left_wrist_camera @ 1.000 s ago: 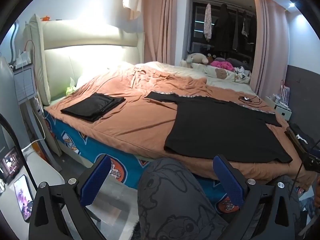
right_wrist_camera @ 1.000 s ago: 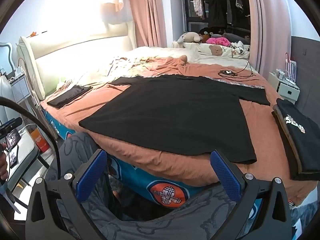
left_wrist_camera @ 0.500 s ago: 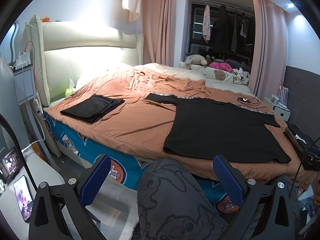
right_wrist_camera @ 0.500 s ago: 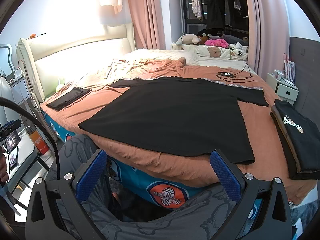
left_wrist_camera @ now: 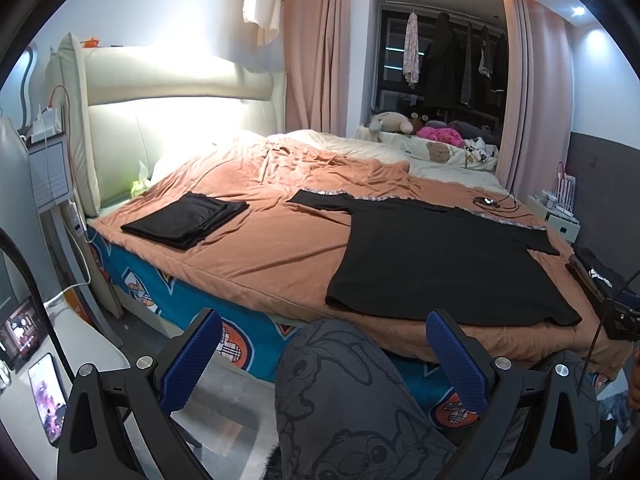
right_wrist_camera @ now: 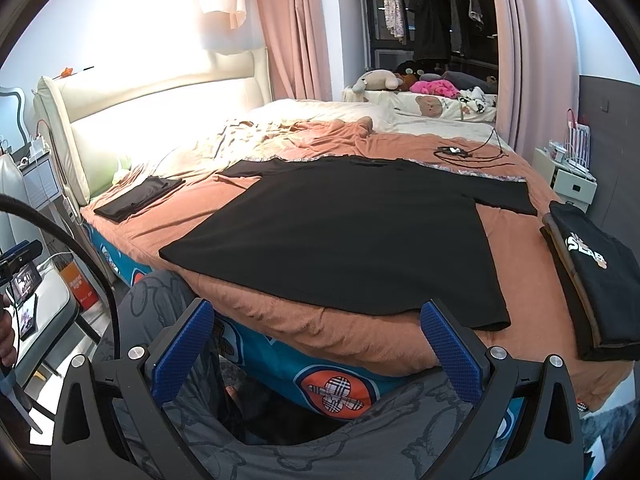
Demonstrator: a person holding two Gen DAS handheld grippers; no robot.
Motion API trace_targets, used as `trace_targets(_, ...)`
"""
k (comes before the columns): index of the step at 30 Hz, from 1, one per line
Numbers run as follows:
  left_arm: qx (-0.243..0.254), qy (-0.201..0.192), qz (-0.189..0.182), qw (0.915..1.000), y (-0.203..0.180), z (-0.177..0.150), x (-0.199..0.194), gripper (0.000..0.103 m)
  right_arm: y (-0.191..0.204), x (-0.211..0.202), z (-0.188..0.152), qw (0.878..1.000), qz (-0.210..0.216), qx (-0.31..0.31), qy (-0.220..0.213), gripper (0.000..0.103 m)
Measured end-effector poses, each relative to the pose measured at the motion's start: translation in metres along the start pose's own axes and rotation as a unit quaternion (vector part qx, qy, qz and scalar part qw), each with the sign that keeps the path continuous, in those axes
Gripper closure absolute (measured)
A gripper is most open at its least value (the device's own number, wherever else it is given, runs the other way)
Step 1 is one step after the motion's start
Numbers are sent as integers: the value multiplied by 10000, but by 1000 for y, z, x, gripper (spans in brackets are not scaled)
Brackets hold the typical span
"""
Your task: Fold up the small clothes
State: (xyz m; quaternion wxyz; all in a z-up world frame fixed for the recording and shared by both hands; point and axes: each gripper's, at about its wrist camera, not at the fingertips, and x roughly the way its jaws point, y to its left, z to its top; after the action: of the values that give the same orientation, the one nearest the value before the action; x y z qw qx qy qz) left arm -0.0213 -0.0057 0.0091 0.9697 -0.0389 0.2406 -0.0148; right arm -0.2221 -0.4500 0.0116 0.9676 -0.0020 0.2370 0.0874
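Little has changed over the last second: both views tilt slightly, the black T-shirt point(right_wrist_camera: 352, 232) stays flat at twelve o'clock, left gripper point(left_wrist_camera: 324, 356) and right gripper point(right_wrist_camera: 320, 344) remain spread, empty; folding hasn't begun

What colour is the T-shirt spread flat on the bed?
Plain black short-sleeved T-shirt, lying on an orange-brown blanket; clearest in the right wrist view.
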Motion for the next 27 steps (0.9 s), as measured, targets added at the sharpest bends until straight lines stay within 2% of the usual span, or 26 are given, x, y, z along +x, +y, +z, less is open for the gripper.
trace_targets(27,18,-38,-16,10000,-3,4,-3,1,-2,0,-2,10000,7,29,-18,0)
